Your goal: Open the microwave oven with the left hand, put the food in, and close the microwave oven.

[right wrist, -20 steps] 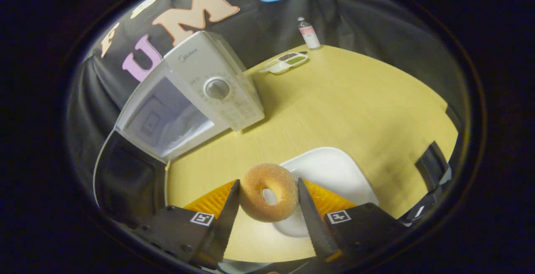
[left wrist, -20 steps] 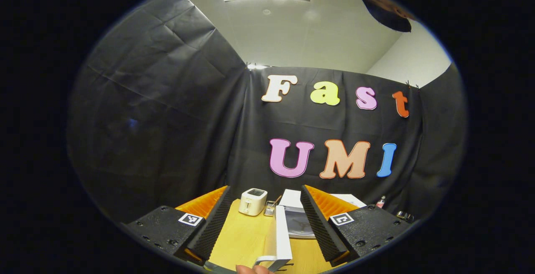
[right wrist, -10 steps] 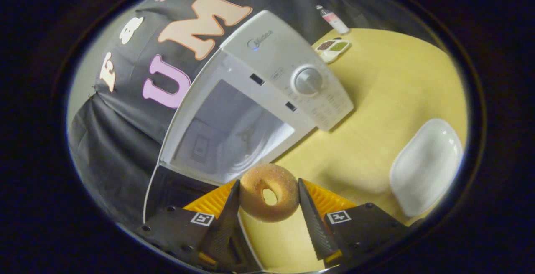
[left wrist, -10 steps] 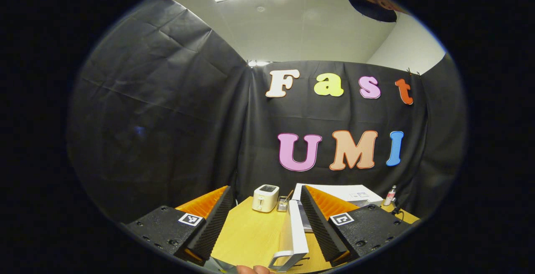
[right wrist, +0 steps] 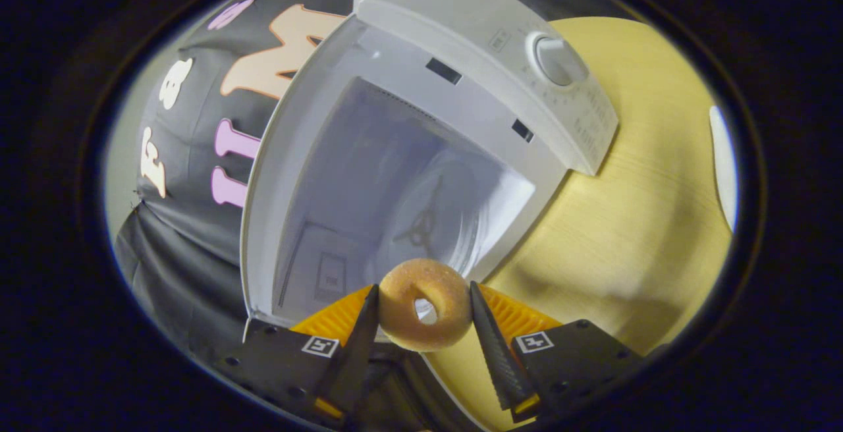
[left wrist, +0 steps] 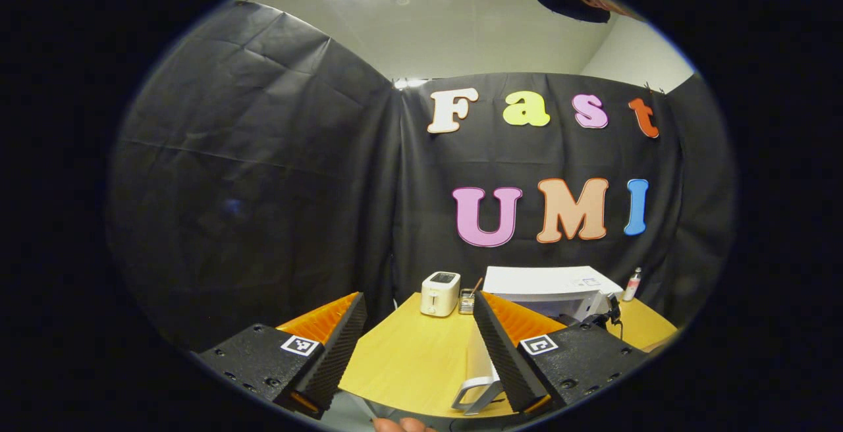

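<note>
A sugared doughnut (right wrist: 425, 303) stands on edge with my right gripper (right wrist: 423, 291) shut on it, both fingers pressing its sides. It hangs just in front of the open white microwave (right wrist: 461, 30), whose cavity (right wrist: 388, 175) and glass turntable (right wrist: 428, 221) lie right behind it. In the left gripper view the microwave (left wrist: 550, 282) sits at the back right of the table. Its open door (left wrist: 479, 363) with a pale handle (left wrist: 471, 396) stands edge-on beside my left gripper's right finger. My left gripper (left wrist: 417, 307) is open and holds nothing.
A white plate (right wrist: 723, 162) lies on the yellow table (right wrist: 625, 234) at the far right. A white toaster (left wrist: 440, 292), a small utensil holder (left wrist: 467, 301) and a bottle (left wrist: 633, 284) stand along the back of the table (left wrist: 408, 359).
My right gripper carried the doughnut from over the white plate up to the microwave's open mouth. The left gripper drew away; the door now sits beside its right finger.
</note>
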`<state>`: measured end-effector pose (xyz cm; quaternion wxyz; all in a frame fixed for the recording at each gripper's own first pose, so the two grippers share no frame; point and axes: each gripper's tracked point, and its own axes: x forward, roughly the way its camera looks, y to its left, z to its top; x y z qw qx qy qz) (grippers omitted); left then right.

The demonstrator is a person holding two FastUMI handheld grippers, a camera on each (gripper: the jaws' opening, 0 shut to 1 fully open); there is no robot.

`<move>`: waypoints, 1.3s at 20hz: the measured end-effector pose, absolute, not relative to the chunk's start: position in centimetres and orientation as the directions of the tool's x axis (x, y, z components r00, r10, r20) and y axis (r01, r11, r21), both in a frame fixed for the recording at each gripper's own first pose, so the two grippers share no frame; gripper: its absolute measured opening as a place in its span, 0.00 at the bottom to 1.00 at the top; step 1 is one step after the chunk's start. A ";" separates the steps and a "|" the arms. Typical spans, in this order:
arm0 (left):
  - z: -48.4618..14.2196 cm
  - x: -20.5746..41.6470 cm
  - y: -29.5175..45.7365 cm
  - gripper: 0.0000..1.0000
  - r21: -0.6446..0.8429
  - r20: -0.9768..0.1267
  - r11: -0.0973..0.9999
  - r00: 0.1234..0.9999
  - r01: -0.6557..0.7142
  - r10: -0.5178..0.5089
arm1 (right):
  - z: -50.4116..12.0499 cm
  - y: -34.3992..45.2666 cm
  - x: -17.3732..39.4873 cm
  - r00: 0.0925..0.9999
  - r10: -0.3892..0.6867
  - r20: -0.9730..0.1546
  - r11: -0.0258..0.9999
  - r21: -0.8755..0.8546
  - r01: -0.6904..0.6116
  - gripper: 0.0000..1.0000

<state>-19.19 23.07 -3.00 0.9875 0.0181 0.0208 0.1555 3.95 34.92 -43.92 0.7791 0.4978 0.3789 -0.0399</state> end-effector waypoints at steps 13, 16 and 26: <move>-4.0 -21.1 24.9 0.95 0.055 -0.096 0.922 0.917 -0.384 0.388 | -45.8 36.6 9.0 0.755 0.184 -0.629 0.546 0.704 0.454 0.81; -4.1 -21.1 24.7 0.93 0.052 -0.102 0.923 0.917 -0.382 0.385 | -46.3 36.9 9.0 0.752 0.185 -0.633 0.582 0.687 0.435 0.75; -4.4 -21.0 24.3 0.95 0.031 -0.101 0.929 0.924 -0.368 0.370 | -44.8 35.2 8.7 0.781 0.160 -0.604 0.710 0.620 0.334 0.90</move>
